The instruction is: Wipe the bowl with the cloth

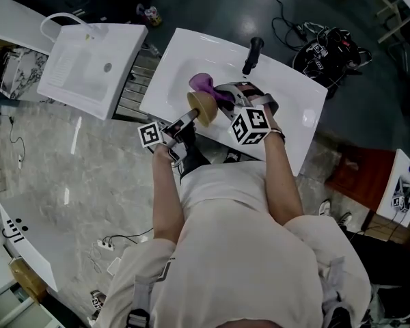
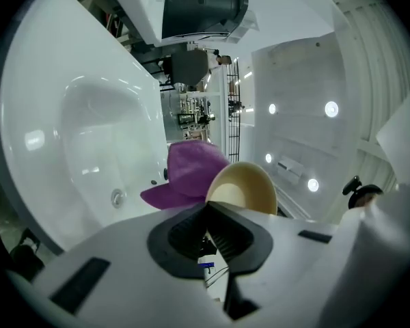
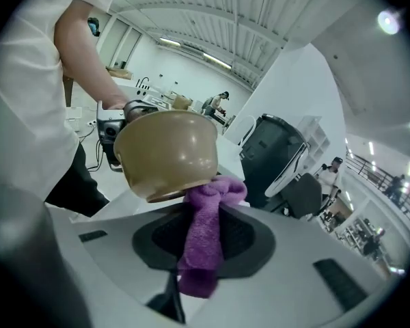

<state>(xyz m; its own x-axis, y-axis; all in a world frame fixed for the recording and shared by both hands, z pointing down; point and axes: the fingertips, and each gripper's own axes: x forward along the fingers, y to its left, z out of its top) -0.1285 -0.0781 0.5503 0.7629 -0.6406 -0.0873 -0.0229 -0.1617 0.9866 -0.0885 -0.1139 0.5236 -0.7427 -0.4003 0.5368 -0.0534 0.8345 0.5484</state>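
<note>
The left tongs [image 2: 207,209] are closed on the rim of a tan bowl [image 2: 242,186], holding it tipped on its side in the air. The right tongs [image 3: 203,217] are clamped on a purple cloth [image 3: 203,251], whose bunched end presses against the bowl's outer wall near its base. Both hang over a white sink [image 1: 294,94] with a black faucet [image 1: 253,55] at its far side. The bowl is pinched only at its edge, so a hard push from the cloth may twist it loose and drop it into the sink. The cloth could also drag out of its tongs if it snags.
</note>
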